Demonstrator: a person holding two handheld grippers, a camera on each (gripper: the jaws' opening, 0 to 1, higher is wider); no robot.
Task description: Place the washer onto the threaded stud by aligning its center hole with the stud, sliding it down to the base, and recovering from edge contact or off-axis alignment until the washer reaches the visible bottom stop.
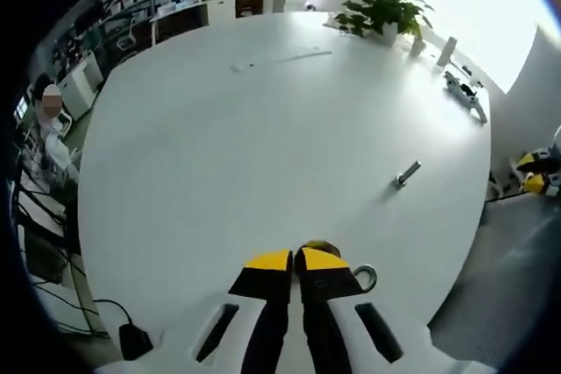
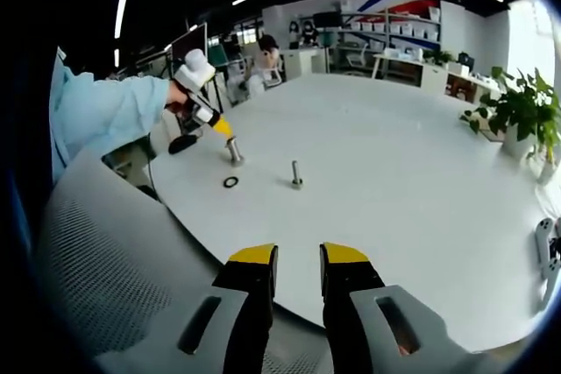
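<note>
Dark ring-shaped washer [image 2: 230,182] lies flat beside upright threaded stud [image 2: 297,174].

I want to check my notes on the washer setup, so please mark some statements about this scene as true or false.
1. The washer lies flat on the table, on no stud. True.
2. The right gripper is shut on the washer. False: its jaws stand open and empty, well away from the washer.
3. Two studs stand upright on the table, the left stud and the right stud. True.
4. The plant stands between the two studs. False: it stands off to the side, near the table's edge.
5. The left gripper, jaws nearly together, is close by the left stud. True.
</note>
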